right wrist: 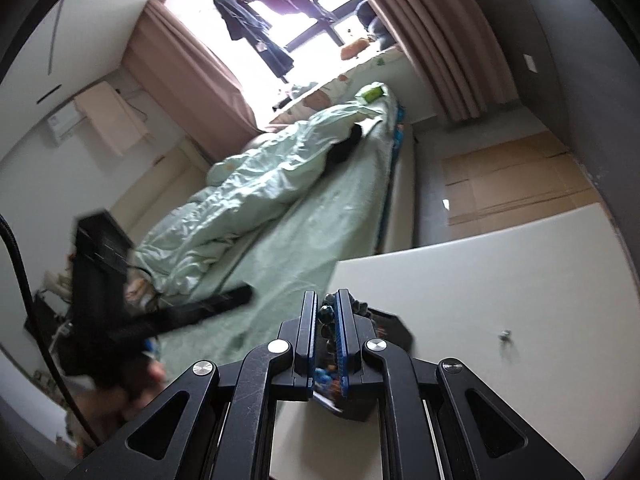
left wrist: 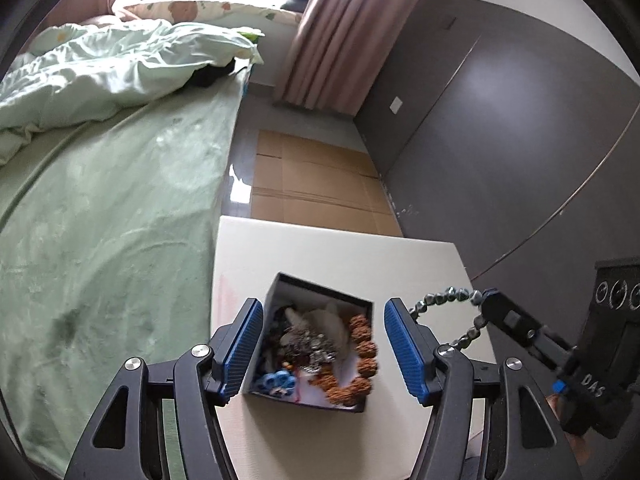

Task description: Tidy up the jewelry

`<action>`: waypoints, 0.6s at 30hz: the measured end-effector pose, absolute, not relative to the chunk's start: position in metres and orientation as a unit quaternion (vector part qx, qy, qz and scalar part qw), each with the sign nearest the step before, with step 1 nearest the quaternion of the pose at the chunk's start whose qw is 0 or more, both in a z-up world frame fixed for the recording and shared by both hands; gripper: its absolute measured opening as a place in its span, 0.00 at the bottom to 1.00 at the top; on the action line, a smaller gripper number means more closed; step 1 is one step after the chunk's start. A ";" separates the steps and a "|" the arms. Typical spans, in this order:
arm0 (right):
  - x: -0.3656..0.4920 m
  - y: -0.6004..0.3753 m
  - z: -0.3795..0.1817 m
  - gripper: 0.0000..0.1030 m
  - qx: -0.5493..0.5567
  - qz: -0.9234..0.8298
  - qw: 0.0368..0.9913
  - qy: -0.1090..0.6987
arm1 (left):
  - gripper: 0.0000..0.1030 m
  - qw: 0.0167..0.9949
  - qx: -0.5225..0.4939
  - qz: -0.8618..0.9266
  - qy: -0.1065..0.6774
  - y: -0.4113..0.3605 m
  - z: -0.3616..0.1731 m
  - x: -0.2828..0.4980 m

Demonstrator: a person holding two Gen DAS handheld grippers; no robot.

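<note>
Left gripper is spread wide, empty, one blue pad on each side of the box. Left pad sits just at the box's left wall, maybe touching; right pad stands clear of the right wall with a gap. Box is straddled but not clamped.

Box sits on the white table, open top, full of mixed jewelry. A brown bead bracelet curves along the inside of its right wall. Metal charms and blue pieces are piled mid and lower left.

Right gripper is pinched narrow on a grey bead bracelet. In the left wrist view the loop hangs from its tips, out to the right of the box and past the left gripper's right pad. In the right wrist view the beads show between the closed blue pads, with the box just beyond and below the tips.

Key relation: the held bracelet is off the box's right edge, over the table rather than over the opening. The box lies to the left of the right gripper's tips and a bit nearer the person. The loop's long axis runs roughly left-right, across the box's right wall.

My read: if the bracelet is going in, the right gripper has to shift left over the opening. The left's right pad sits in that path, so snagging is the risk. If it is coming out, the path is already clear.

One small metal item lies alone on the table, well to the right of the box.
</note>
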State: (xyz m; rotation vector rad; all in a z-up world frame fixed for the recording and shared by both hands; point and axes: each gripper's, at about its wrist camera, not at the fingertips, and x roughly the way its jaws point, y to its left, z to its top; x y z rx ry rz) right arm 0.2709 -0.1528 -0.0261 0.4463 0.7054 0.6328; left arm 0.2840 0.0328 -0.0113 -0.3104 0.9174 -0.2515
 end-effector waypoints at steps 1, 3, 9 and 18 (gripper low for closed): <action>0.272 -0.148 -0.026 0.09 0.214 0.307 0.864 0.336 | 0.62 0.878 -0.152 -0.120 0.438 0.035 -0.012 0.283; 0.275 -0.139 -0.027 0.09 0.215 0.315 0.861 0.336 | 0.62 0.879 -0.157 -0.120 0.433 0.042 -0.015 0.283; 0.288 -0.115 -0.035 0.10 0.229 0.326 0.850 0.345 | 0.63 0.877 -0.168 -0.117 0.436 0.054 -0.025 0.284; 0.299 -0.129 -0.047 0.48 0.202 0.271 0.854 0.395 | 0.67 0.879 -0.176 -0.125 0.424 0.054 -0.024 0.280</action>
